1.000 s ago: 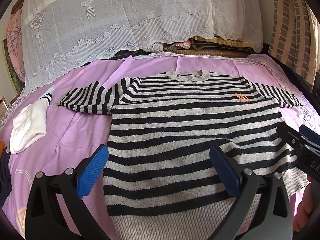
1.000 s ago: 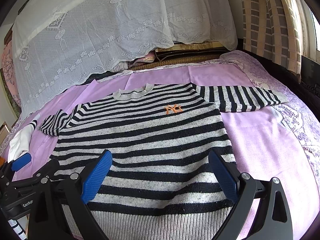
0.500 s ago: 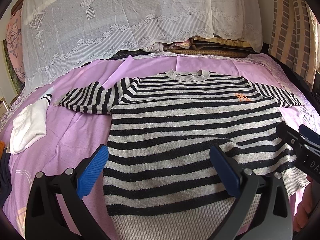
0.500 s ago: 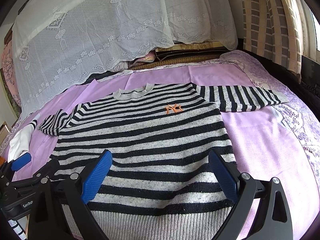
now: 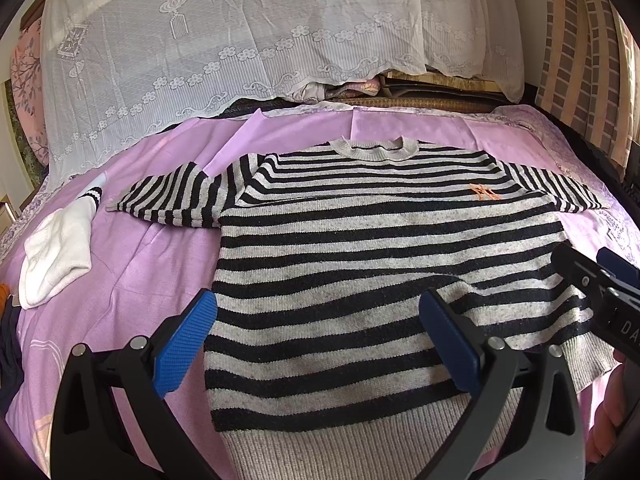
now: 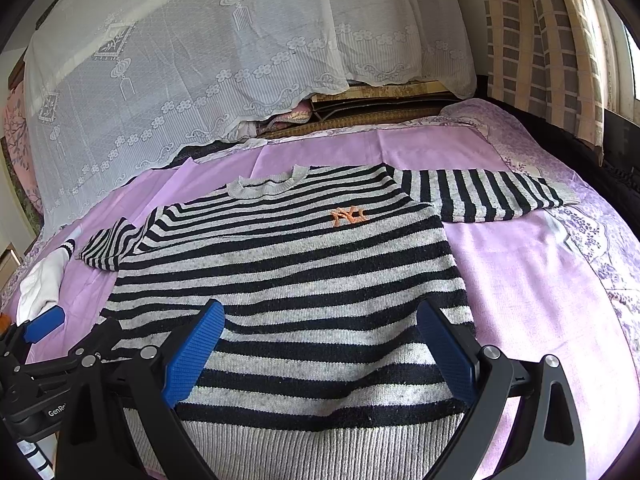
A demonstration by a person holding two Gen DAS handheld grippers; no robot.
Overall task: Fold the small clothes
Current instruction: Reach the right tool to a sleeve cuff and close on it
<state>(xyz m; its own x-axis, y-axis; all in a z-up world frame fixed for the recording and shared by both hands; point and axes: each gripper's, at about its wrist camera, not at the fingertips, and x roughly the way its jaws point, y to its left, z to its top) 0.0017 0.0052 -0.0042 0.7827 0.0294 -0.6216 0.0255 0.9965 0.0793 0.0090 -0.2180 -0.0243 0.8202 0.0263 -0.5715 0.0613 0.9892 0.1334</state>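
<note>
Sweater [image 5: 380, 264] lies flat, face up, on the bed [image 5: 152, 264], collar at the far end, ribbed hem nearest the tongs. Long axis runs straight away from both cameras, hem to collar. Sleeves spread sideways: left sleeve [image 5: 172, 196] bunched short, right sleeve [image 6: 480, 196] stretched out full.

Left tongs [image 5: 320, 340] sit over the hem's left corner; left pad is off the knit above the sheet, right pad is over the body. Right tongs [image 6: 320, 348] sit over the right half of the hem, both pads above the fabric. So each hand is nearest its own hem corner, and the far sleeves and collar are well apart from both.

Both tongs wide open, nothing between the pads. Whether the pads touch the knit I can't tell; they look to hover just above it.

Judgement: no fold made yet, garment fully spread. Likely next step is a pinch at the hem corners or a reach for a sleeve. For a sleeve fold, the right hand has the longer reach, since the right sleeve lies out toward the bed edge.

Risk: thick knit, pads may grab only the top layer at the hem and drag it off the back layer.

White sock [image 5: 56, 256] lies left of the sweater, apart from it, not in the way
</note>
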